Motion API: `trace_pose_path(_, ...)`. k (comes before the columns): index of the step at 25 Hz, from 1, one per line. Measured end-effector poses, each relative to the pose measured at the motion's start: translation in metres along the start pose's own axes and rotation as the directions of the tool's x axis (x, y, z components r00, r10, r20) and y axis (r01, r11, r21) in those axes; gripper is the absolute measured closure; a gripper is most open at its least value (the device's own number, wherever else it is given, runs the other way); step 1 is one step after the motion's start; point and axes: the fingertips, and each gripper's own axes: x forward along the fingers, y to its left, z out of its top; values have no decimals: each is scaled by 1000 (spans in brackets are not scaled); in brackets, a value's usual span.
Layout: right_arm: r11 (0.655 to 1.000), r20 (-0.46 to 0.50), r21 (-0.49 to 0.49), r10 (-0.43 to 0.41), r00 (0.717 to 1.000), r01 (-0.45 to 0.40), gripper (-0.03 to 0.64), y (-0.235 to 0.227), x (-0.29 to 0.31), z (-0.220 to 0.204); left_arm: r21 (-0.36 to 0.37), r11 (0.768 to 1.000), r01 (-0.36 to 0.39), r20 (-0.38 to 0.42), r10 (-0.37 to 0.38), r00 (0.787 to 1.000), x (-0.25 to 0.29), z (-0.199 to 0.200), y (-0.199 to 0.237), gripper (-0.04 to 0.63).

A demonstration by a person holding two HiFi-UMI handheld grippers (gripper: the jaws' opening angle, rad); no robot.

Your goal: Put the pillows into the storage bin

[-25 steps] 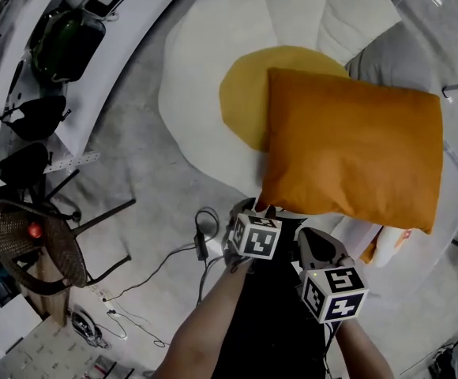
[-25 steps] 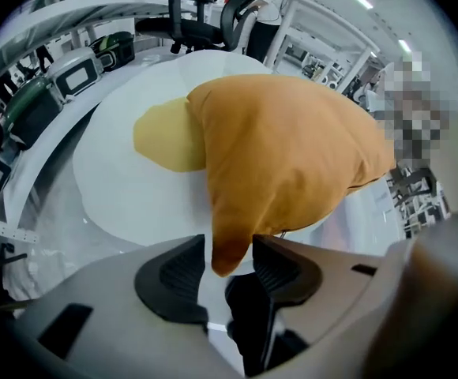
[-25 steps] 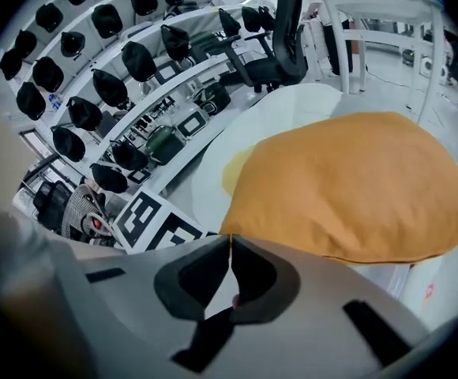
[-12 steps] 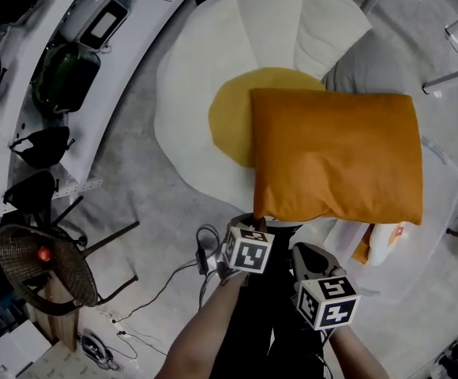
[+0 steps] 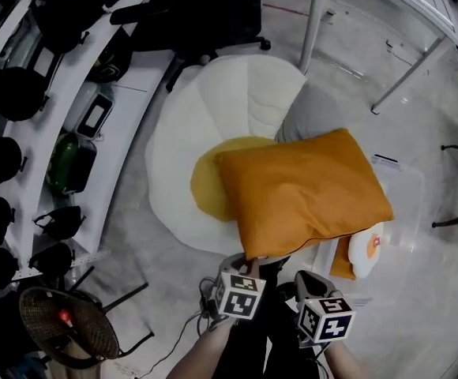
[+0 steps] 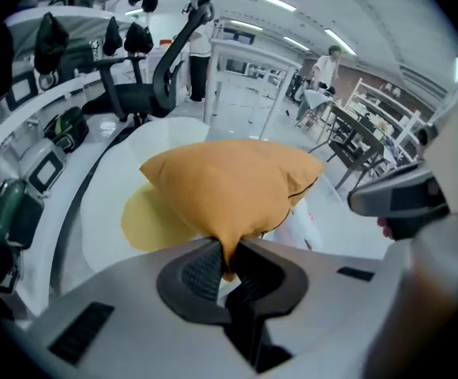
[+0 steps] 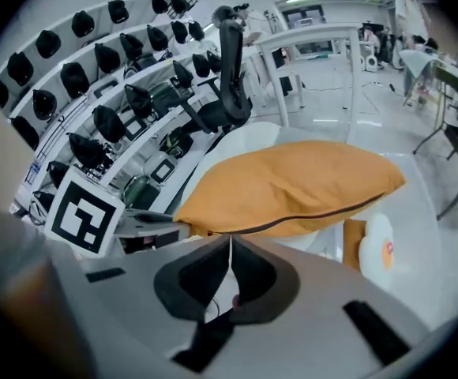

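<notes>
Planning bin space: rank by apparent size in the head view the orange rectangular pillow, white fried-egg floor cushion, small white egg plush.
1. white fried-egg floor cushion, partly covered
2. orange rectangular pillow, held nearer the camera, so unsure
3. small white egg plush

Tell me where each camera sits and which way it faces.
Head view: on the person's head, facing steeply down at the orange pillow; arms show.
Left gripper view: on the left gripper, looking along its fingers, shut on a pillow corner.
Right gripper view: on the right gripper, along its fingers; the left gripper's marker cube shows.
Shared: all show the pillow over the fried-egg cushion.
</notes>
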Motion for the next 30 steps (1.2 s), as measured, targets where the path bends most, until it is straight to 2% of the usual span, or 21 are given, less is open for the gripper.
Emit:
trace_pose_path(5, 995, 80, 90, -47, 996, 40, 607, -17, -52, 18, 145, 989, 28, 77, -39, 996, -47, 57, -46, 560)
trace_pose_path(8, 988, 126, 138, -79, 989, 62, 607, -30, -81, 26, 241, 969, 56, 121, -87, 989, -73, 91, -83, 560)
trace_pose_path(13, 970, 201, 222, -149, 968, 103, 607, -55, -127, 31, 395, 913, 106, 180, -190, 965, -100, 153, -151, 561)
trace_pose_path(19, 937, 271, 317, -238, 933, 147, 607, -89, -183, 32, 526, 839, 139, 233, -299, 925, -128, 229, -232, 560)
trace_pose_path(22, 915, 304, 361, -297, 905, 179, 607, -106, -215, 31, 581, 800, 150, 246, -349, 904, -145, 257, -273, 560)
trace_pose_path(25, 890, 337, 408, -355, 872, 205, 607, -120, -247, 28, 624, 764, 164, 270, -407, 872, -161, 279, -311, 560)
trace_pose_path(28, 858, 361, 462, -414, 836, 225, 607, -136, -275, 20, 648, 739, 186, 260, -444, 857, -173, 293, -345, 560)
trace_pose_path(30, 832, 368, 504, -448, 815, 230, 607, -146, -292, 10, 674, 710, 204, 245, -475, 845, -179, 299, -370, 560)
